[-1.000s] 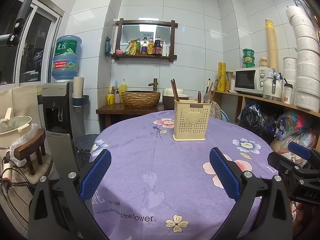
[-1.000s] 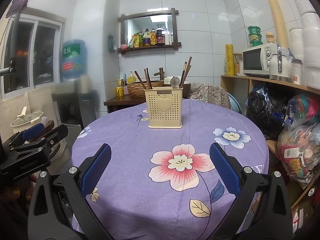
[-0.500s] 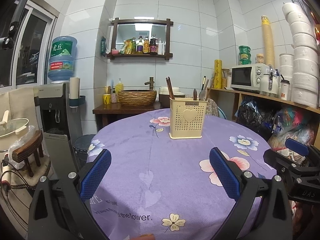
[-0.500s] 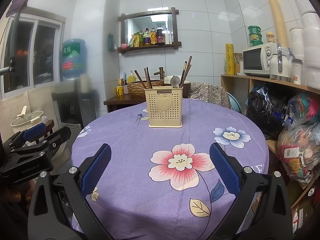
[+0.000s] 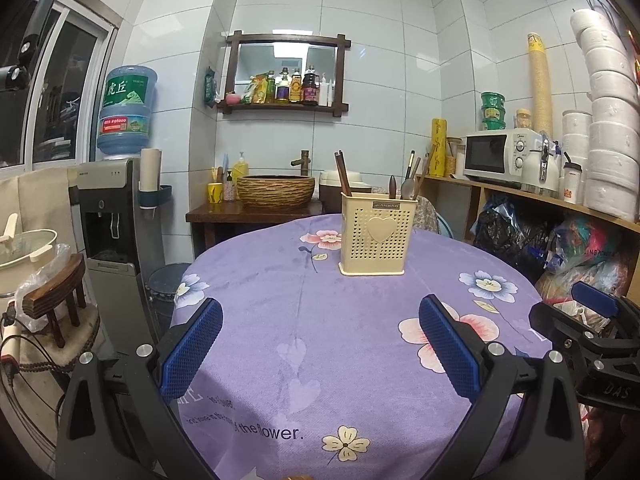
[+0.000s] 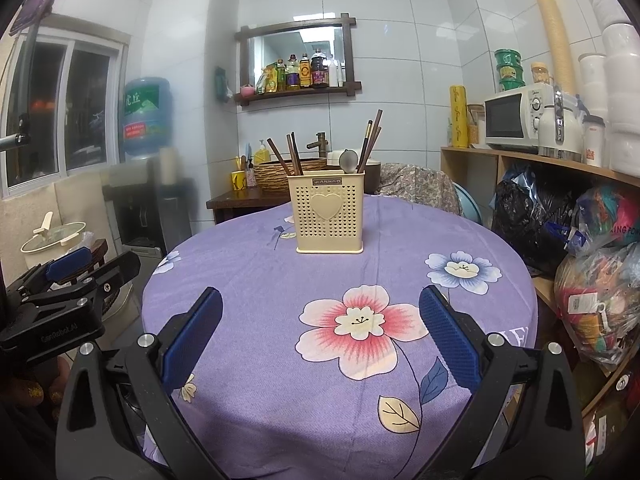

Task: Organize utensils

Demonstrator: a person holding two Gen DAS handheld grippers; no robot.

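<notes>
Sat upright on the purple tablecloth [image 5: 280, 320], that cream utensil holder [image 5: 374, 238] with chopsticks [image 6: 370, 140]; well ahead of left gripper [image 5: 320, 344] and right gripper [image 6: 320, 338]; both spread wide, empty.

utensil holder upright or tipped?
Upright: the utensil holder sits flat on the tablecloth, chopsticks sticking up out of it.

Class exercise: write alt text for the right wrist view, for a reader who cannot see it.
A cream utensil holder with a heart on its front stands upright on a round table under a purple floral tablecloth, holding chopsticks and a spoon. The right gripper is open and empty in the foreground, well short of the holder; the left gripper shows at the left edge.
</notes>
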